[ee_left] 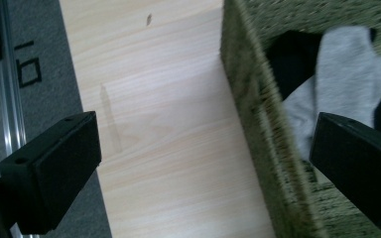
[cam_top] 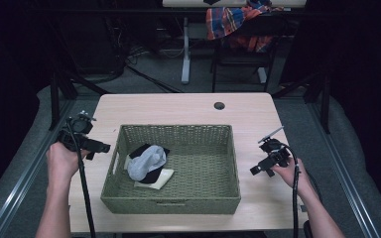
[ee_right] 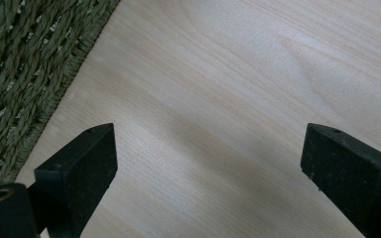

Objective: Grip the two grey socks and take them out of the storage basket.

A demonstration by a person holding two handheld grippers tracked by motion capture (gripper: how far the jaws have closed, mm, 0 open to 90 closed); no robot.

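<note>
The woven basket (cam_top: pixel 188 198) is sitting mid-table (cam_top: pixel 178 106), holding a grey sock (cam_top: pixel 146 161) draped over a black sock (cam_top: pixel 154 175) and a cream one (cam_top: pixel 158 179) in its left half. The left gripper (cam_top: pixel 99 147) is hovering just outside the left wall, jaws spread wide. The right gripper (cam_top: pixel 256 170) is hanging over bare wood to the right, also gaping, gripping nothing.

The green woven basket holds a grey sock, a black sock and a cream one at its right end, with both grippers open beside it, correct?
Not quite: the grey sock, black sock and cream sock lie at the left end of the green woven basket, as the high view shows. Both the left gripper and right gripper are open.
</note>
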